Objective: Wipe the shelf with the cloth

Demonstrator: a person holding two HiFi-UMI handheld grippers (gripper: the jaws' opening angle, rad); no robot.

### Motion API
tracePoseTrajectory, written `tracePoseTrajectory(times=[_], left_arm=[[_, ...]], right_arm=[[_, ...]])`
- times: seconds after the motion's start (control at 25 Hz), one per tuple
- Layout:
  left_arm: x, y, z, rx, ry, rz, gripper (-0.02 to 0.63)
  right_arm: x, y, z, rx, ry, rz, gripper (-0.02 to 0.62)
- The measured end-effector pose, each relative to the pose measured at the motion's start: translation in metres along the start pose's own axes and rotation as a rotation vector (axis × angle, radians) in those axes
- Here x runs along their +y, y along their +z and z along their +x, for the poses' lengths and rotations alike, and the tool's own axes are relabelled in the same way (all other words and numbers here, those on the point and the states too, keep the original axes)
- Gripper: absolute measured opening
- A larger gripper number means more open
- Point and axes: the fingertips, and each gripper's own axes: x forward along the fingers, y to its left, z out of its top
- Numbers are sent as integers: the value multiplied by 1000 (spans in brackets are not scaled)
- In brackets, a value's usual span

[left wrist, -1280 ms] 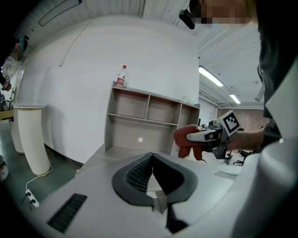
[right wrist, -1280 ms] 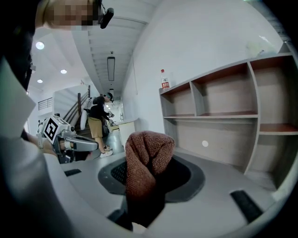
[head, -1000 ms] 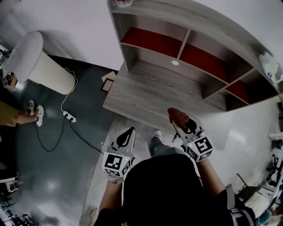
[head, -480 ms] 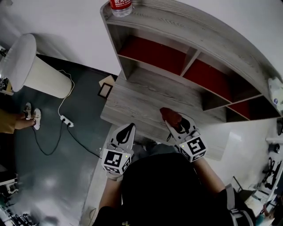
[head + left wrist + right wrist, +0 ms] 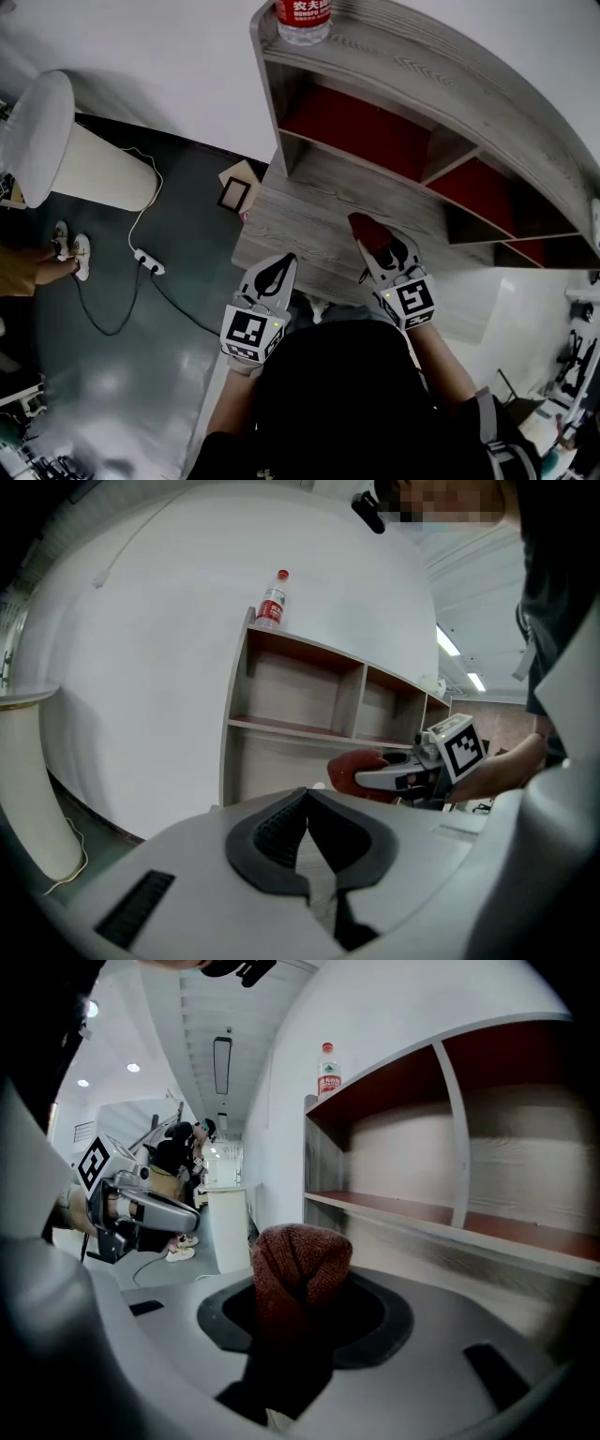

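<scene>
A grey wood shelf unit (image 5: 394,56) with red-backed compartments rises behind a grey desk surface (image 5: 309,220). My right gripper (image 5: 375,242) is shut on a dark red knitted cloth (image 5: 368,232), held just over the desk's front part. That cloth (image 5: 298,1265) bulges out between the jaws in the right gripper view, with the shelf (image 5: 450,1213) to the right. My left gripper (image 5: 275,274) hangs at the desk's front edge, shut and holding nothing; its jaws meet in the left gripper view (image 5: 307,803). There the right gripper (image 5: 403,772) and cloth (image 5: 352,766) show ahead.
A plastic water bottle (image 5: 302,17) stands on the shelf top at its left end. Left of the desk stands a white cylindrical column (image 5: 70,150). A power strip with cable (image 5: 145,261) lies on the dark floor. A person's feet (image 5: 64,246) are at the far left.
The view has closed in on the shelf. Both grippers have moved forward; the right one carries the cloth further over the desk. The bottle has come into fuller view.
</scene>
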Motion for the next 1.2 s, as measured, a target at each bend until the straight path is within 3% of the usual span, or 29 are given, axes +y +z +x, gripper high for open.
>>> tracePoseTrajectory(times=[0.56, 0.92, 1.2], left_arm=[[93, -21, -28, 57, -74, 17, 8], [118, -35, -22, 77, -53, -23, 8], [137, -34, -24, 51, 21, -53, 8]], right_arm=[[-2, -7, 127, 16, -218, -124, 152], [-40, 2, 187, -49, -340, -192, 153], [-69, 17, 237, -114, -401, -287, 153]])
